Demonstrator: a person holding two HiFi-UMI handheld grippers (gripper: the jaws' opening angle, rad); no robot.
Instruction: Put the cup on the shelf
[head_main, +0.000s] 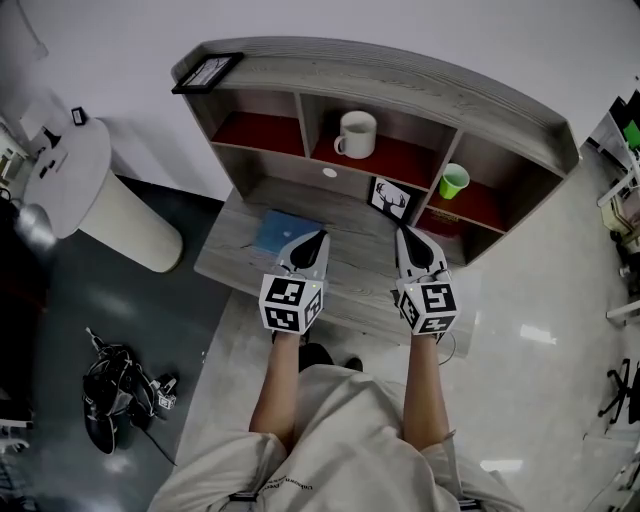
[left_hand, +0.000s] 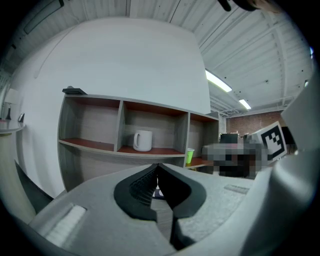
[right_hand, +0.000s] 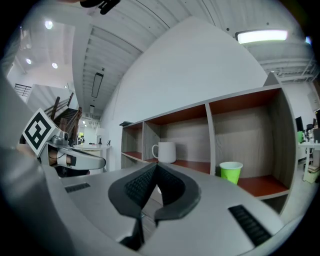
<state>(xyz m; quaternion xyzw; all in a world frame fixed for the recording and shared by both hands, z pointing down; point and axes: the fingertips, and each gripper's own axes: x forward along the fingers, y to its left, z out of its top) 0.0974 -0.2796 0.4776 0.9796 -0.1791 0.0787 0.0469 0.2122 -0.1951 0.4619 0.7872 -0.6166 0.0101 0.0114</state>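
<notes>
A green cup (head_main: 453, 180) stands upright in the right compartment of the wooden shelf (head_main: 420, 90); it also shows in the right gripper view (right_hand: 230, 171) and, small, in the left gripper view (left_hand: 190, 155). A white mug (head_main: 356, 134) sits in the middle compartment. My left gripper (head_main: 320, 236) hovers over the desk (head_main: 240, 245), shut and holding nothing. My right gripper (head_main: 402, 232) is beside it, also shut and empty, short of the green cup. Both point toward the shelf.
A blue book (head_main: 281, 231) lies on the desk ahead of the left gripper. A small framed deer picture (head_main: 391, 198) leans under the shelf. A black frame (head_main: 206, 72) lies on the shelf top. A white round table (head_main: 75, 180) stands at left; cables (head_main: 115, 385) lie on the floor.
</notes>
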